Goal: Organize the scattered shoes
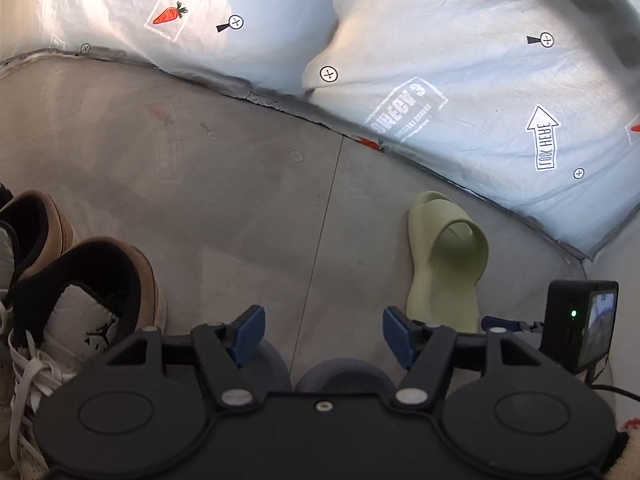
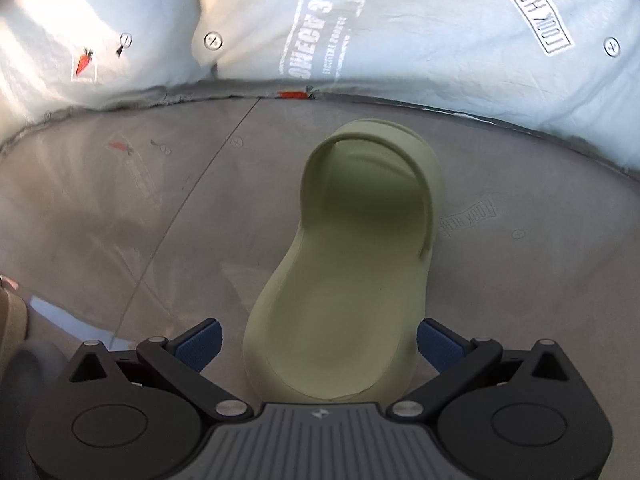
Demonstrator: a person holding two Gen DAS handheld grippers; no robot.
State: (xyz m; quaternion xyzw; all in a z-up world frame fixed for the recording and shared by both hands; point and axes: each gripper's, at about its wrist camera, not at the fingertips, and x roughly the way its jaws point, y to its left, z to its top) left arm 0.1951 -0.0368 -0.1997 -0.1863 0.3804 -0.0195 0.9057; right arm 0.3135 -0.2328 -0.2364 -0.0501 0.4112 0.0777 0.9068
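A pale green slide sandal (image 2: 352, 256) lies on the grey floor, toe pointing away toward the white sheet. My right gripper (image 2: 318, 346) is open, its blue pads (image 2: 200, 344) on either side of the sandal's heel with a gap on both sides. In the left wrist view the same sandal (image 1: 446, 256) lies to the right, with the right gripper's camera (image 1: 582, 324) behind it. My left gripper (image 1: 322, 338) is open over bare floor with nothing between its pads. A pair of tan, white and black sneakers (image 1: 80, 280) stands at the left, heels facing away from me.
A white printed sheet (image 1: 440, 60) with carrots, arrows and stamps hangs down to the floor (image 1: 240, 200) along the far side. A floor seam runs between the sneakers and the sandal. A round grey object (image 1: 340, 376) sits just under the left gripper.
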